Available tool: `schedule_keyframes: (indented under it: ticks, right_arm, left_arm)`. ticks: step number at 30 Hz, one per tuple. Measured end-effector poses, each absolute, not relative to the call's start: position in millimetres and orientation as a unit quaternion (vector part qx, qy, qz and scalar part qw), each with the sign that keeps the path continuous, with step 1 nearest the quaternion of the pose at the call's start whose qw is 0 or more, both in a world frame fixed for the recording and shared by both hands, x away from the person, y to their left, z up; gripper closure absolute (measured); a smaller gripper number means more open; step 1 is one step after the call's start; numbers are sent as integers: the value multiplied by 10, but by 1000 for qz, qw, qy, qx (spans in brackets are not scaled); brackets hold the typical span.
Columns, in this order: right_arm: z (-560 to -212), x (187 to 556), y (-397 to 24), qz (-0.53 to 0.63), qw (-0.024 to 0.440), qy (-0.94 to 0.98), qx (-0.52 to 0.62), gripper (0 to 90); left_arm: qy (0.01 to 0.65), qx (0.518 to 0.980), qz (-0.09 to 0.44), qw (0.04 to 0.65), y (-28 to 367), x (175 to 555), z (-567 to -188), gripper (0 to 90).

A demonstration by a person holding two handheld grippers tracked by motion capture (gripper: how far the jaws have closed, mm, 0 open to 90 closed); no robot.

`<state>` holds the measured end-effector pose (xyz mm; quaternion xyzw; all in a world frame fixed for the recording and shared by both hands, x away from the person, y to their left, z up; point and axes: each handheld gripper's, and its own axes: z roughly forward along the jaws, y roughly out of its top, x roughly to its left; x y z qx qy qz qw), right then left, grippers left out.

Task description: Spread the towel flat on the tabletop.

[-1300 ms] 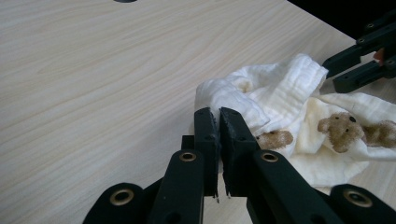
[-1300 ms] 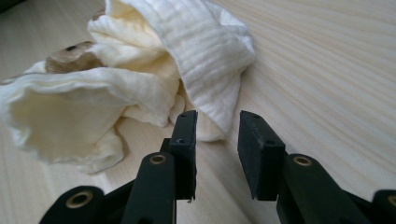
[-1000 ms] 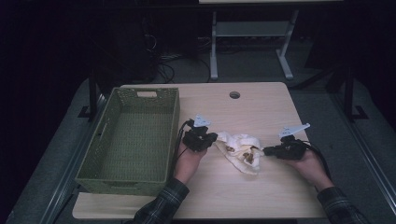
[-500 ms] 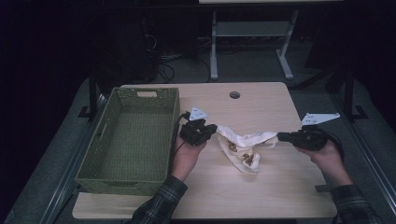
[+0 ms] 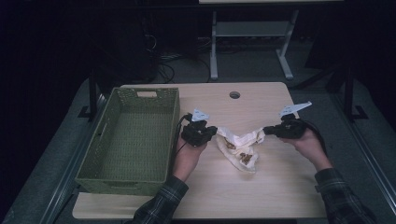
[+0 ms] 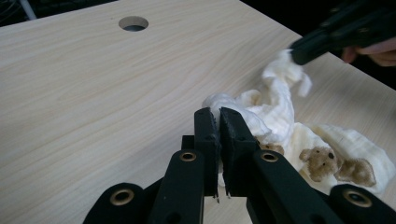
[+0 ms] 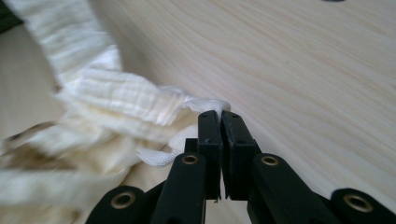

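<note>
Cream cloth (image 5: 240, 144) stretched above tabletop (image 5: 261, 196), pinched at either end by left gripper (image 5: 211, 133) fingers and right gripper (image 5: 267, 131) fingers.

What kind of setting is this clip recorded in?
Probably a lab or workshop rather than a home: a plain wooden table with a cable hole, tangled cables on the dark floor, and a metal-legged stand behind.
</note>
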<state>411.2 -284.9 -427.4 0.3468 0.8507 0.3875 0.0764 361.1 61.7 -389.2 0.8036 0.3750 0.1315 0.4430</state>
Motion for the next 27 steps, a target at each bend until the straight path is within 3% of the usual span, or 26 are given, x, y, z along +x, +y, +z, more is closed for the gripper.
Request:
schedule_keyframes:
  ticks: [8,20,24,27]
  right_arm:
    - [-4419,4298,-2823,378,89,839,381,740]
    - [-4324,3938,-3003,412,73,824,381,594]
    - [-4398,4008,-2981,413,56,820,393,607]
    - [-4472,4046,-2920,394,43,830,393,740]
  left_arm:
    - [375,806,130,439,614,3604,-3920,854]
    - [374,808,130,436,613,3587,-3934,854]
    - [373,810,130,434,615,3586,-3937,854]
    - [375,807,130,436,617,3590,-3938,854]
